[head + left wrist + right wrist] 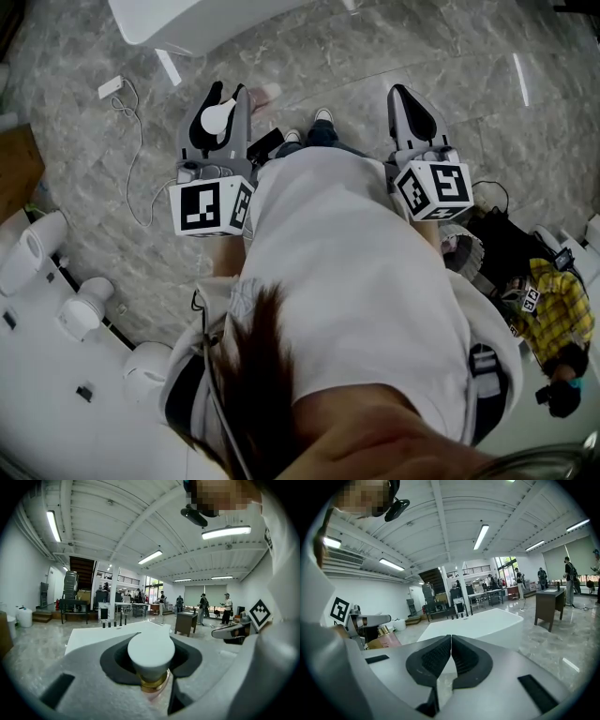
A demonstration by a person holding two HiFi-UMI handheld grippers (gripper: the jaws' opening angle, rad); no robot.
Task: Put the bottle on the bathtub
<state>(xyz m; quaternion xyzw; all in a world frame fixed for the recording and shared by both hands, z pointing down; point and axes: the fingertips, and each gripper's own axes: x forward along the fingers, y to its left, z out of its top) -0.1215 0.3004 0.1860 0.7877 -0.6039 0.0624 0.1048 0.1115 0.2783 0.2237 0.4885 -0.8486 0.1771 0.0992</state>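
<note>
Carry step: we've got the bottle (151, 654) pinched in the left tool (228, 101), white cap between the pads. Right tool (451, 644) pressed together, empty. Bathtub (487, 623) ahead of both tools, well apart. Next, we reckon: close in & set it upright on the rim.

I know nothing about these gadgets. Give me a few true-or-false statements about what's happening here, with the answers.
1. The left gripper holds a bottle with a white cap. True.
2. The right gripper holds a second bottle. False: its jaws are closed together with nothing between them.
3. The bottle stands on the bathtub. False: it is in the left gripper, and the bathtub lies ahead, apart from it.
4. The bathtub is white. True.
5. The floor is wooden. False: it is grey and marble-patterned.
</note>
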